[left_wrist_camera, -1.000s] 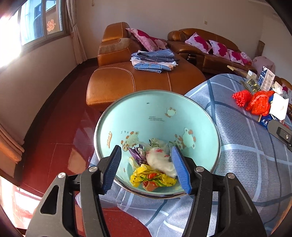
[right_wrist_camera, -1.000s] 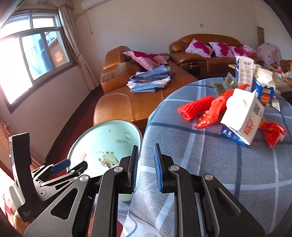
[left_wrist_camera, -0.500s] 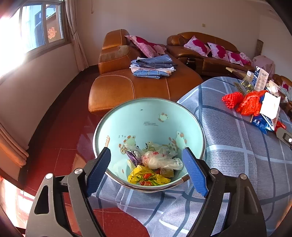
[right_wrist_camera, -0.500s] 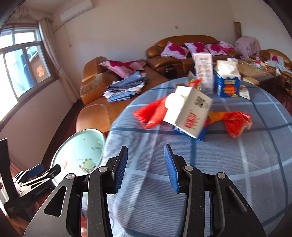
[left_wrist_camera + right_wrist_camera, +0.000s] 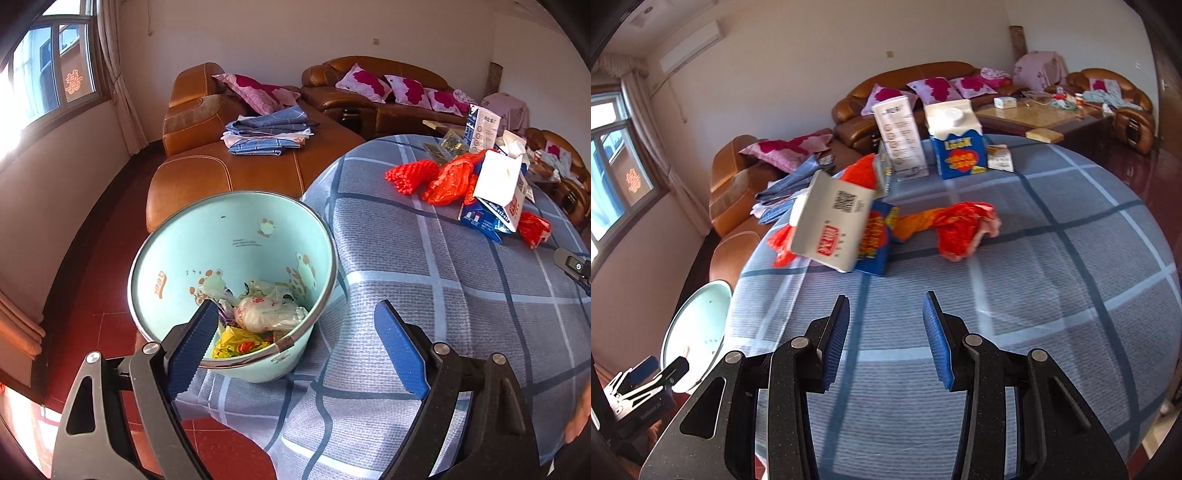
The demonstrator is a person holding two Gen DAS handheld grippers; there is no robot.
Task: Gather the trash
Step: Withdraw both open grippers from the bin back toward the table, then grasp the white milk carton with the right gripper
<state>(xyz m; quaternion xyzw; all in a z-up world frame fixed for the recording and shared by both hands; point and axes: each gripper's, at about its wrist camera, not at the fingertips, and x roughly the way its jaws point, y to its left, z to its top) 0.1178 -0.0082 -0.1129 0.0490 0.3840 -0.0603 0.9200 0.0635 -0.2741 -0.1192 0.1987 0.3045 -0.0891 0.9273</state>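
Swung from the bin toward the worktop (image 5: 1052, 295): right tool (image 5: 885, 339), spread, empty. Left tool (image 5: 295, 347) just widened, empty, above trash bin (image 5: 236, 236). Red wrapper (image 5: 964, 225) ahead of right tool.

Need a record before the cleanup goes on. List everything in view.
bin: one, pale green, beside table, trash inside
table: one, blue checked cloth
red bags: several, mid-table
white carton: one, tilted on blue box
blue carton: one, upright, far side
white box: one, upright beside it
sofas: brown, behind
folded cloth: blue, on sofa
left gripper: fingers open, empty
right gripper: fingers apart, empty
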